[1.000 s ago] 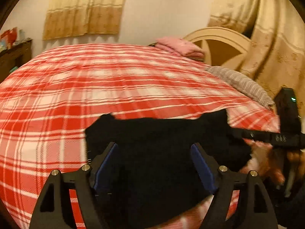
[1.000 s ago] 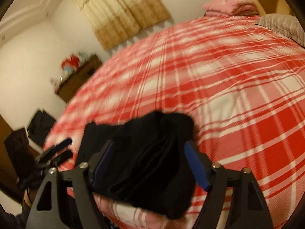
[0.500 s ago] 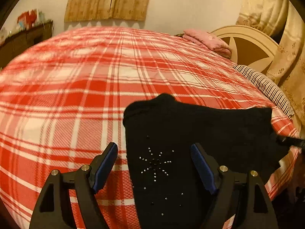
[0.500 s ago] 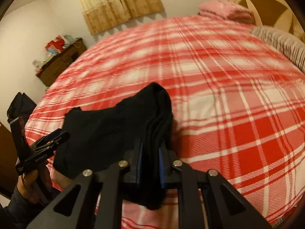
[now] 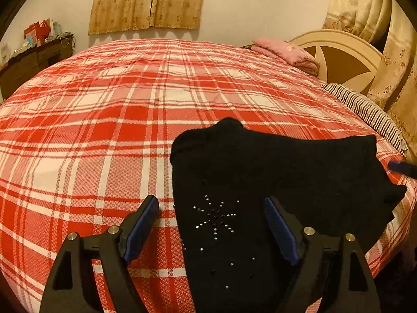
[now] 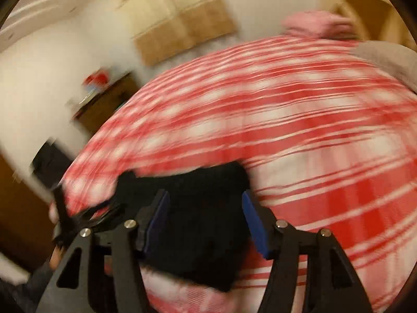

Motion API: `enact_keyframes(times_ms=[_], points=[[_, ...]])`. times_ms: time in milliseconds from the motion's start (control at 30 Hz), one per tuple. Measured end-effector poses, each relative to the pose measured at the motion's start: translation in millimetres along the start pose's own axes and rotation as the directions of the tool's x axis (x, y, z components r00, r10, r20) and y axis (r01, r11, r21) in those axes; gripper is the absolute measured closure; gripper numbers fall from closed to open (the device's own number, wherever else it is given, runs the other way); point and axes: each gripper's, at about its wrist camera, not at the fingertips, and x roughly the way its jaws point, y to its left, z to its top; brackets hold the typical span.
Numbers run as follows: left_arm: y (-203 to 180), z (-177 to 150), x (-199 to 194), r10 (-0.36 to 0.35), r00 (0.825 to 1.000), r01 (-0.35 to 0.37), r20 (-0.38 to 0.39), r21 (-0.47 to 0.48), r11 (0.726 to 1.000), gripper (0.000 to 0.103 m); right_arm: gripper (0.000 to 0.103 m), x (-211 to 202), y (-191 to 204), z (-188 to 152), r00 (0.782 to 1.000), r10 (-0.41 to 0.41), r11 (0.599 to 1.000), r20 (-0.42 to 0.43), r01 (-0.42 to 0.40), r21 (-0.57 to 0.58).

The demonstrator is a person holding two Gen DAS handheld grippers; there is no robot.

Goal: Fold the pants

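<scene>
The black pants [image 5: 273, 182] lie folded on the red plaid bed [image 5: 130, 99] near its front edge, with a star of small studs [image 5: 215, 217] facing up. My left gripper [image 5: 211, 224] is open, its blue pads on either side of the studded part, holding nothing. In the blurred right wrist view the pants [image 6: 203, 208] lie between the open jaws of my right gripper [image 6: 206, 221]. The left gripper [image 6: 78, 219] shows there at the far left. A blue tip of the right gripper [image 5: 402, 168] shows at the right edge of the left wrist view.
A pink folded blanket [image 5: 286, 52] and a striped pillow [image 5: 365, 109] lie by the cream headboard [image 5: 338, 57]. A dark dresser [image 5: 34, 60] with clutter stands by the left wall. Curtains [image 5: 148, 2] hang behind the bed.
My right gripper was shut on the pants' edge half a second ago and has opened, and its view is swinging. My left gripper stays open over the pants.
</scene>
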Motion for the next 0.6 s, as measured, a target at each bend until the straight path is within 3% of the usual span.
enact_keyframes(times_ms=[100, 167, 300, 433, 500, 600], points=[[7.8, -1.9, 0.3, -0.018, 1.000, 0.018, 0.011, -0.016, 1.000, 0.015, 0.045, 27.8, 7.3, -14.4, 0.983, -0.091, 0.995, -0.158, 0.081, -0.064], [8.3, -2.4, -0.9, -0.015, 1.000, 0.016, 0.016, -0.011, 1.000, 0.015, 0.055, 36.3, -4.9, -20.3, 0.966, -0.117, 0.993, -0.229, 0.110, -0.042], [9.8, -2.6, -1.8, -0.011, 1.000, 0.011, 0.018, -0.020, 1.000, 0.015, 0.046, 16.9, -18.5, -10.7, 0.972, -0.163, 0.986, -0.172, 0.166, 0.007], [7.7, -2.8, -1.2, -0.003, 1.000, 0.003, 0.019, -0.013, 1.000, 0.015, 0.024, 8.0, 3.9, -0.8, 0.997, -0.072, 0.997, -0.041, 0.073, 0.015], [7.7, -3.1, -1.6, 0.000, 1.000, 0.000, 0.015, -0.012, 1.000, 0.014, 0.023, 17.2, 20.1, 2.5, 0.999, -0.042, 0.999, 0.012, 0.043, -0.028], [7.0, -3.6, -1.9, 0.005, 1.000, -0.005, 0.013, -0.010, 1.000, 0.014, 0.023, 43.9, 33.4, 12.9, 1.000, -0.011, 0.999, 0.001, 0.011, -0.045]])
